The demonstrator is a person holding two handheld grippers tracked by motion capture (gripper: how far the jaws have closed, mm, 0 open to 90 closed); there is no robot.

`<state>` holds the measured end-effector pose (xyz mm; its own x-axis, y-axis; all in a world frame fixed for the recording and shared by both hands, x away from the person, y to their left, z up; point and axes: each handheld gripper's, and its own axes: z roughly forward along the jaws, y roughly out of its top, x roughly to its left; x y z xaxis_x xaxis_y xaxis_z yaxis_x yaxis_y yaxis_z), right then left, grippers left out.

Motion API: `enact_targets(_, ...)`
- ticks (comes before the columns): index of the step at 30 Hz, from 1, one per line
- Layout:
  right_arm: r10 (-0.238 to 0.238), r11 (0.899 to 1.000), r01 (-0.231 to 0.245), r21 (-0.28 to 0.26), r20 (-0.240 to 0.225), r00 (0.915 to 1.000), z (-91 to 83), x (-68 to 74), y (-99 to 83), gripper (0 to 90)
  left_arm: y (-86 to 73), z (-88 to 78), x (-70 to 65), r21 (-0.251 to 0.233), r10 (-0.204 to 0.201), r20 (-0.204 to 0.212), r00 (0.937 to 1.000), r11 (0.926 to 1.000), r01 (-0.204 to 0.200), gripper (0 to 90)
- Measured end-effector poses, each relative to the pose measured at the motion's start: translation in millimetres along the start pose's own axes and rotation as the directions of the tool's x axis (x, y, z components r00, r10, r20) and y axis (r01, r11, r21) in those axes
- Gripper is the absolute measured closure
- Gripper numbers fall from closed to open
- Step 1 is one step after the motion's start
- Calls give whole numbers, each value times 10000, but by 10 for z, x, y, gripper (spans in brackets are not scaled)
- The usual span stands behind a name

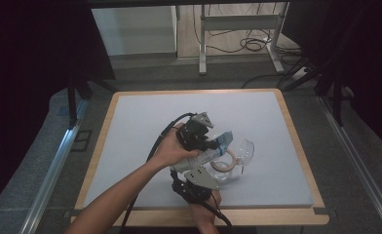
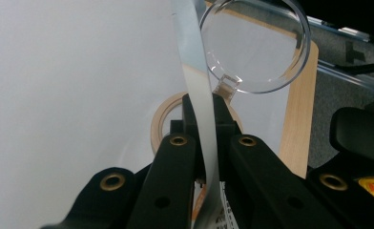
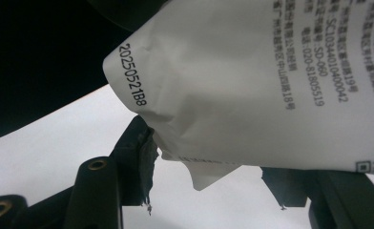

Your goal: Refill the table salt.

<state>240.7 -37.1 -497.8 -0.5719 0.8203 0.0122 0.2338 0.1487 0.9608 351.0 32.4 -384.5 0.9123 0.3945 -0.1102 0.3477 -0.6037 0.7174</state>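
One white pouch (image 1: 206,157), two hand-held grippers — one wooden ring (image 1: 224,164)

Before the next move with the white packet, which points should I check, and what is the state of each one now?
1. Left gripper shut on the white packet edge: ok.
2. Right gripper holds the packet's other end: cannot tell, jaws stand apart with the packet between them.
3. Packet opened: cannot tell.
4. Clear cup upright to receive contents: not ok, it lies on its side.
5. Wooden ring clear of the cup: cannot tell.
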Motion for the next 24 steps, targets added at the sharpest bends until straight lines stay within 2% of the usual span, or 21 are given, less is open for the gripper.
enact_targets(8, -202, 9997, 204, -158, 147, 9997, -2, -1, 38, 427, 42, 7, -8, 205, 78, -16, 10000, 9998, -78, 900)
enact_targets(14, -100, 9996, 103, -254, 137, 9999, -4, -5, 63, 427, 81, 27, -19, 574, 314, -66, 9995, 9979, -310, 900)
enact_targets(19, 183, 9992, -178, -359, 128, 9998, 4, -5, 89, 427, 118, 39, -30, 771, 379, -132, 9992, 9963, -368, 900)
enact_targets(24, 172, 9990, -164, -414, 189, 9997, 7, 6, 117, 427, 137, 29, -19, 821, 323, -76, 9994, 9961, -316, 900)
